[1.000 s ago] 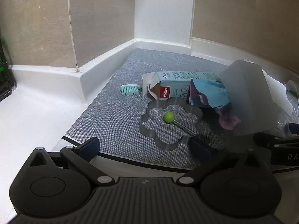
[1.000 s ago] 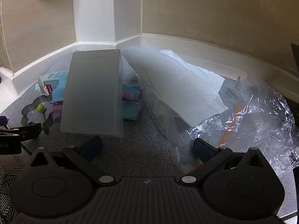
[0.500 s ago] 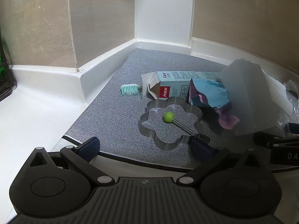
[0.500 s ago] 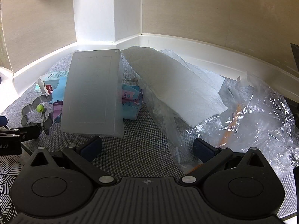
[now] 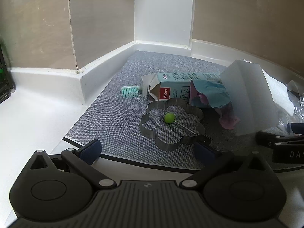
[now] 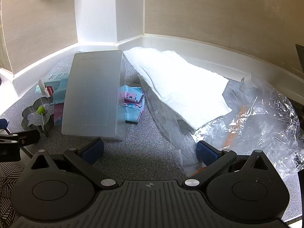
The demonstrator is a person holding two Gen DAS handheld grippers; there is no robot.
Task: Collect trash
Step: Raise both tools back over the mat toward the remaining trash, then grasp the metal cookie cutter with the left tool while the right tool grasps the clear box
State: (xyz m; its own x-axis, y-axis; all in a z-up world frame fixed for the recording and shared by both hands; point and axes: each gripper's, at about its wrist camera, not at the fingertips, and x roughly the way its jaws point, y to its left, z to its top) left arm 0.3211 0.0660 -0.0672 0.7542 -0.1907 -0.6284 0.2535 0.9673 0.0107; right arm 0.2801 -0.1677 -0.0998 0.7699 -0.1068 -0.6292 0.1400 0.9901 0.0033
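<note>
Litter lies on a grey mat (image 5: 121, 114): a torn teal toothpaste box (image 5: 182, 87), a crumpled blue and pink wrapper (image 5: 210, 96), a mint toothbrush head (image 5: 130, 91), a white paper towel (image 6: 182, 87) and crinkled clear plastic (image 6: 262, 121). A frosted plastic box (image 6: 93, 95) lies overturned on the wrappers. A flower-shaped steel ring (image 5: 171, 125) holds a green-tipped pick (image 5: 169, 117). My left gripper (image 5: 147, 149) is open just before the ring. My right gripper (image 6: 150, 150) is open over bare mat between the box and the plastic.
White baseboards (image 5: 106, 64) and beige walls (image 6: 209, 9) close the corner behind the mat. A white ledge (image 5: 32, 114) lies left of the mat. A patterned black and white surface (image 6: 7, 172) shows at the lower left in the right wrist view.
Both views have crept slightly; the frosted box sits a little further right in the left wrist view. Nothing was grasped and both grippers stay open.
</note>
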